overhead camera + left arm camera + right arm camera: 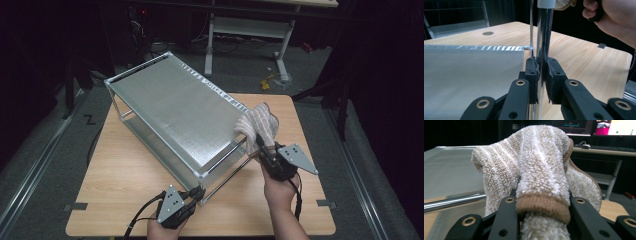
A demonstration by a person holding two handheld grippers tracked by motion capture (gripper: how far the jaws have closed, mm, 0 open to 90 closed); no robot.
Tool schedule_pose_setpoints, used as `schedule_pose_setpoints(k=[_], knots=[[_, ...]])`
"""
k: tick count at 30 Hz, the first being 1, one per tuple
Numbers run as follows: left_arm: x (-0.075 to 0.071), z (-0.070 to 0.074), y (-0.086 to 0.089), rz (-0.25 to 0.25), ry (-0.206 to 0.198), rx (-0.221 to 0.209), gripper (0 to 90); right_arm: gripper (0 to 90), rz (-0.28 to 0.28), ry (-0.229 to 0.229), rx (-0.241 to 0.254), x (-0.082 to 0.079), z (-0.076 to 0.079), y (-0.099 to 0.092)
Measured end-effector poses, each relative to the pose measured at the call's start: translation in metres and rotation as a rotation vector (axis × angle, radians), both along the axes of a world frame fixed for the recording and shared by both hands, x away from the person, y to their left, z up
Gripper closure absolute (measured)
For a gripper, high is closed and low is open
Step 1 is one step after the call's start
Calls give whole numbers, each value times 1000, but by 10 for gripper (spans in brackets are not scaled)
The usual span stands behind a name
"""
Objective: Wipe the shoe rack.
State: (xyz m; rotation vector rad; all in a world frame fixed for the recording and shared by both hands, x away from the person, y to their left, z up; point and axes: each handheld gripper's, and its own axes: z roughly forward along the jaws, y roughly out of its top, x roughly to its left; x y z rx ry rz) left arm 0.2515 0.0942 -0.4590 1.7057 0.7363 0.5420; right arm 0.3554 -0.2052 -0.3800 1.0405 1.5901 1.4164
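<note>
Holding a plain striped towel, right claw clamps its unlabelled brown hem.

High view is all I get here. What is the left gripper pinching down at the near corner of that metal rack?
Observer: The left gripper is shut on the rack's upright corner post, a shiny tube.
Operator: And the cloth at the right?
Observer: The right gripper clamps a fluffy beige towel by its brown hemmed edge.
Operator: Does the towel lie on the rack?
Observer: Partly; it drapes over the rack top's right edge, above a chrome rail.
</note>
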Motion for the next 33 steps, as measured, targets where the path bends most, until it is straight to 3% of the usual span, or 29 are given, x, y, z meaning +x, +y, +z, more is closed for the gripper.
schedule_pose_setpoints(k=[5,9,16,28,33], knots=[[0,-1,1,-3,7,-8,793,718,-1,10,-4,5,2,-3],[2,-1,0,-3,14,-10,801,717,36,6,-7,-5,2,2],[2,-1,-1,-5,13,-6,803,717,123,-20,-15,-34,-3,21],[3,-1,-2,-5,14,-10,803,716,320,-60,-16,-92,-13,64],[3,-1,-2,-5,12,-10,804,715,373,-71,-31,-107,-12,74]])
